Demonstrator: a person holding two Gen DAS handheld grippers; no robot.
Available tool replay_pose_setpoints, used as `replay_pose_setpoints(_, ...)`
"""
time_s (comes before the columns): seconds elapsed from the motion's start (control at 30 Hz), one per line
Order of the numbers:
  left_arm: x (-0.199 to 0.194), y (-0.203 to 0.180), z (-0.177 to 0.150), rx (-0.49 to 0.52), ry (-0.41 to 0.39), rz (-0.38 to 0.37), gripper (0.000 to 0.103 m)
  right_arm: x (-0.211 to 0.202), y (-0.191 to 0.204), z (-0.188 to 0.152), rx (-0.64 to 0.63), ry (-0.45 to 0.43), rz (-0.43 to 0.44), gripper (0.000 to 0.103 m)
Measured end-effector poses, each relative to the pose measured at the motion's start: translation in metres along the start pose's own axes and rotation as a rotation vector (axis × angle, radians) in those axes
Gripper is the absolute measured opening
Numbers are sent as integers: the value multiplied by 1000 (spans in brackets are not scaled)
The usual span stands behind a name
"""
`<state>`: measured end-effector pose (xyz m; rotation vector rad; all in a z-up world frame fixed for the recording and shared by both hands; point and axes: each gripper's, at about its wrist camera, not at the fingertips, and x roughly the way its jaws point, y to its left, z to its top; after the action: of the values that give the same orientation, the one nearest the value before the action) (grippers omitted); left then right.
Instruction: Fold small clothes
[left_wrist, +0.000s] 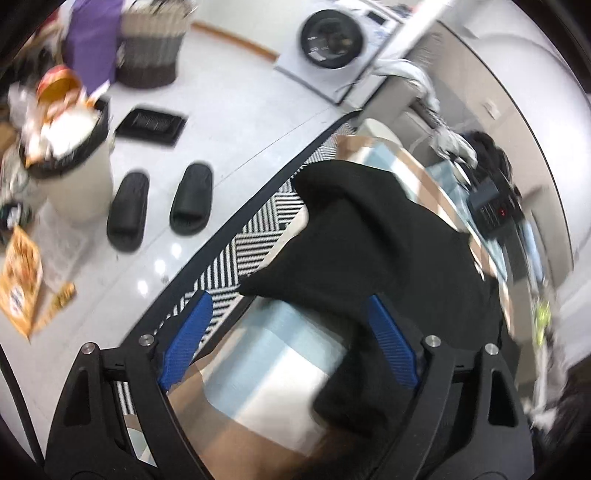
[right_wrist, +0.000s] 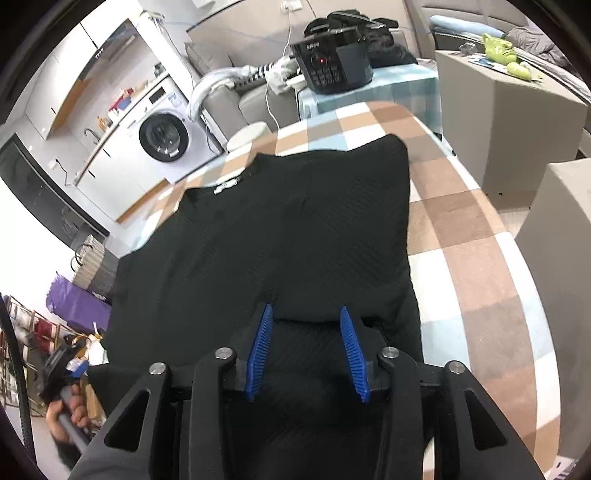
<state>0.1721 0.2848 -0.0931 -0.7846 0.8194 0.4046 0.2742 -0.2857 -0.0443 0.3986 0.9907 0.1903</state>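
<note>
Checked tablecloth bare beside black garment, left gripper and right gripper both released over its edges

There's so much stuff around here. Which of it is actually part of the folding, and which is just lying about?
Part of the job:
black garment
checked cloth it lies on
left gripper
right gripper

Just lying about:
slippers
washing machine
full bin
black appliance with buttons
green toy
</note>
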Motion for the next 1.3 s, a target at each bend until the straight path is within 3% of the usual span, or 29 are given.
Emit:
replay_pose_setpoints(0.17, 34, 48, 17, -195, 95, -118, 84, -11, -4, -11, 37, -19, -3, 41)
replay_pose_setpoints(0.27, 53, 66, 19, -261, 147, -166, 84, -14, -8, -18, 44, -15, -6, 41)
replay_pose_setpoints(0.57, 128, 79, 15, -435, 299, -306, 84, -20, -2, -23, 59, -21, -13, 41)
replay_pose_setpoints(0.63, 141, 78, 15, -459, 308, -348, 78, -24, 0, -22, 56, -30, -21, 41)
replay_pose_setpoints(0.73, 142, 72, 18, -457, 261, -367, 56, -28, -1, -21, 61, -42, -31, 42)
replay_pose_setpoints(0.77, 138, 67, 21, -445, 235, -371, 39, -29, -1, -21, 62, -46, -30, 42)
replay_pose_setpoints(0.8, 130, 61, 24, -412, 197, -359, 25, -30, -1, -22, 62, -51, -32, 42)
replay_pose_setpoints(0.87, 116, 43, 29, -318, 115, -293, 11, -32, -2, -23, 60, -55, -28, 42)
replay_pose_setpoints(1.03, 71, -26, 34, -62, -85, -148, 8, -34, -9, -31, 69, -49, -8, 42)
replay_pose_setpoints(1.17, 31, -133, 15, 297, -265, -47, 8, -37, -19, -37, 79, -46, 6, 42)
replay_pose_setpoints(1.27, 26, -219, -18, 562, -242, -86, 8, -39, -27, -40, 85, -44, 20, 42)
replay_pose_setpoints(1.3, 36, -247, -35, 678, -162, -134, 9, -39, -30, -41, 91, -44, 21, 42)
